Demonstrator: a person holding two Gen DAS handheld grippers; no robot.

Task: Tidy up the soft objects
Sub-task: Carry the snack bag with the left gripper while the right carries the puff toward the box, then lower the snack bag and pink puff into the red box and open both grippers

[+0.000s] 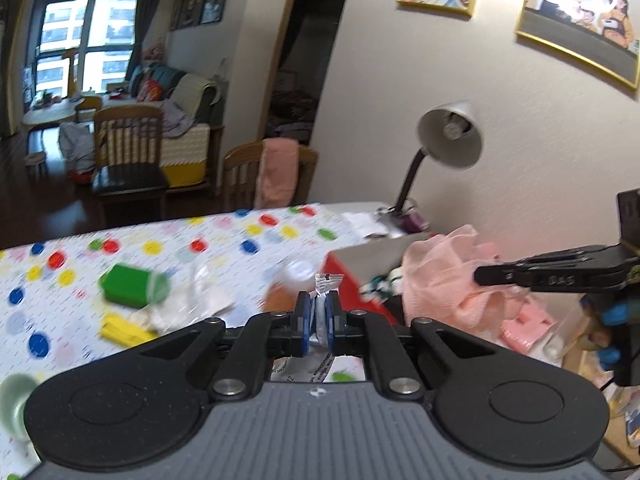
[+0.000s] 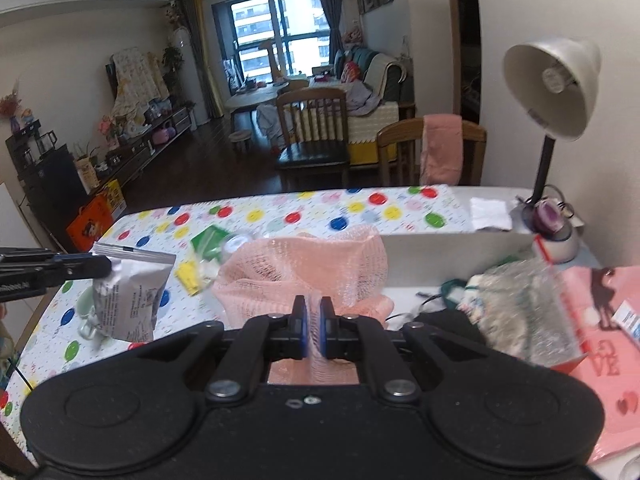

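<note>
We hold both soft things clear of the dotted bench (image 2: 280,208) so neither drags. Our left tool (image 1: 318,316) pinches the silver pouch (image 2: 128,296) by its top seam; our right tool (image 2: 314,320) pinches the pink mesh bag (image 2: 304,268), bunched, beside the red box (image 1: 352,280), likely its destination.

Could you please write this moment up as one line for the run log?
left gripper: shut on silver pouch, lifted | right gripper: shut on pink mesh bag, raised over table | both mid-air
</note>
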